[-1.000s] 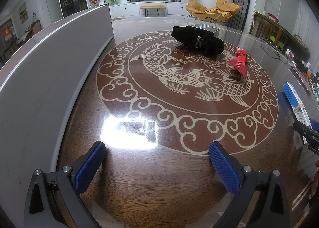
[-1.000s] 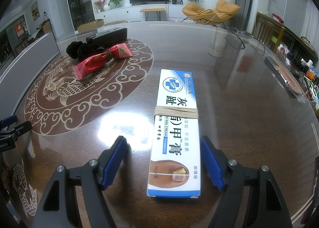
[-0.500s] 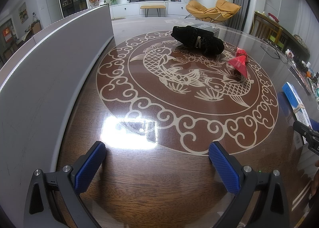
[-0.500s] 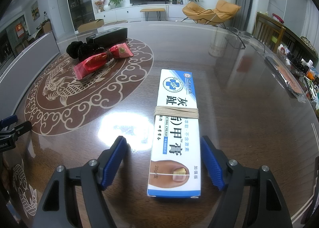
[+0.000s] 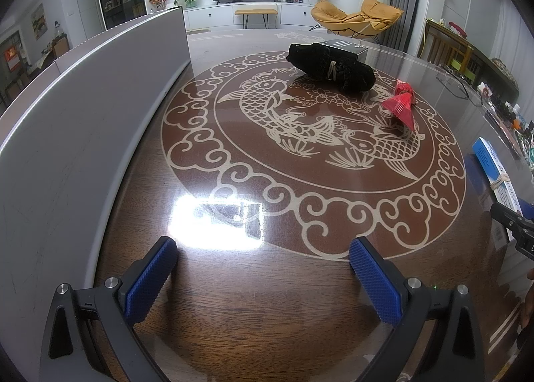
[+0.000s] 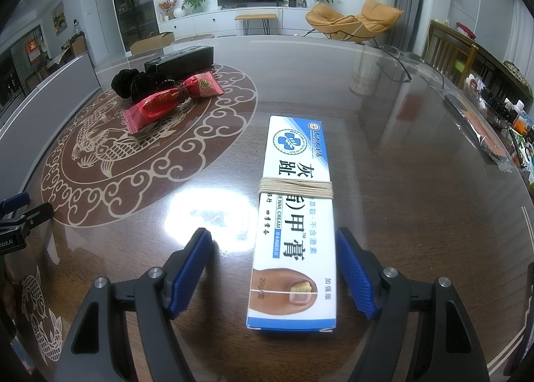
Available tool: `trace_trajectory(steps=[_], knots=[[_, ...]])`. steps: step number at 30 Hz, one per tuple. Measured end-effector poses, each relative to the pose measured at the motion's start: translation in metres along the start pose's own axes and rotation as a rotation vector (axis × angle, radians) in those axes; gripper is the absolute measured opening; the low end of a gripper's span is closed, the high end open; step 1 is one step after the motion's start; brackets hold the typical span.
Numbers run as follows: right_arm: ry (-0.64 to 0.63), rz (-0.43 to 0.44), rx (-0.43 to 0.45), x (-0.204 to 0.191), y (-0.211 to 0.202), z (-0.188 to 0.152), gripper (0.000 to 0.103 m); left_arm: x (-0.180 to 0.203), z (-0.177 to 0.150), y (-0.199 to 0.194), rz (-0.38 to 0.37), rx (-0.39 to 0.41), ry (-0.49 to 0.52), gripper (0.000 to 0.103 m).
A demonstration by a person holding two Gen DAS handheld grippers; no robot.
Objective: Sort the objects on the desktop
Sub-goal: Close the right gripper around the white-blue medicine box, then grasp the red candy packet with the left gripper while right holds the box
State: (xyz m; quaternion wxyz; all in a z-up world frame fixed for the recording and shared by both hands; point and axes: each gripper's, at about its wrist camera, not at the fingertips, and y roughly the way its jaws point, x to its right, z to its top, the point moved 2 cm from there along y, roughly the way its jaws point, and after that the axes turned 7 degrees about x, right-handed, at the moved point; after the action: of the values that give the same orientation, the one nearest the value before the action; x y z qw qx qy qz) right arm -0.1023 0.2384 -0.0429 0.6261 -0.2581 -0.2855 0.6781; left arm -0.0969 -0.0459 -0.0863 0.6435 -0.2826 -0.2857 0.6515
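A white and blue nail-cream box (image 6: 295, 215) with a rubber band round it lies flat on the glossy table. My right gripper (image 6: 278, 273) is open, its blue pads on either side of the box's near end, not touching it. The box also shows in the left wrist view (image 5: 495, 170) at the right edge. My left gripper (image 5: 263, 277) is open and empty over bare table. A red wrapped candy (image 6: 170, 101), a black fuzzy bundle (image 6: 133, 83) and a black box (image 6: 180, 60) lie together at the far left; they also show in the left wrist view: candy (image 5: 402, 105), bundle (image 5: 332, 66).
A long grey panel (image 5: 83, 108) stands along the table's left side. The table top (image 6: 400, 155) carries a fish medallion inlay (image 5: 313, 141). Glasses (image 6: 397, 58) and a clutter of small bottles (image 6: 500, 115) lie at the far right edge.
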Motion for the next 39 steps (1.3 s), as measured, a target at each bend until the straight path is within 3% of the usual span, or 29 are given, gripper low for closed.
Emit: trace_trajectory(steps=[17, 19, 23, 28, 33, 37, 39], knots=[[0.000, 0.001, 0.000, 0.000, 0.000, 0.000, 0.076, 0.002, 0.003, 0.003, 0.001, -0.011, -0.002, 0.103], [0.000, 0.001, 0.000, 0.000, 0.000, 0.000, 0.076, 0.009, 0.015, 0.010, -0.049, -0.046, 0.017, 0.103], [-0.001, 0.001, -0.001, 0.000, 0.000, 0.000, 0.077, 0.030, 0.051, 0.013, -0.180, -0.003, -0.003, 0.103], [0.000, 0.001, 0.000, 0.000, 0.000, 0.000, 0.077, 0.089, 0.099, 0.035, -0.279, 0.006, 0.137, 0.103], [0.000, 0.001, 0.000, 0.000, 0.000, 0.000, 0.077, 0.143, 0.121, 0.077, -0.260, -0.040, 0.319, 0.103], [0.000, 0.001, 0.000, 0.000, 0.000, 0.000, 0.077, 0.169, 0.121, 0.108, -0.269, -0.124, 0.371, 0.103], [0.000, 0.001, -0.001, 0.000, 0.000, 0.000, 0.077, 0.174, 0.127, 0.116, -0.280, -0.119, 0.343, 0.103]])
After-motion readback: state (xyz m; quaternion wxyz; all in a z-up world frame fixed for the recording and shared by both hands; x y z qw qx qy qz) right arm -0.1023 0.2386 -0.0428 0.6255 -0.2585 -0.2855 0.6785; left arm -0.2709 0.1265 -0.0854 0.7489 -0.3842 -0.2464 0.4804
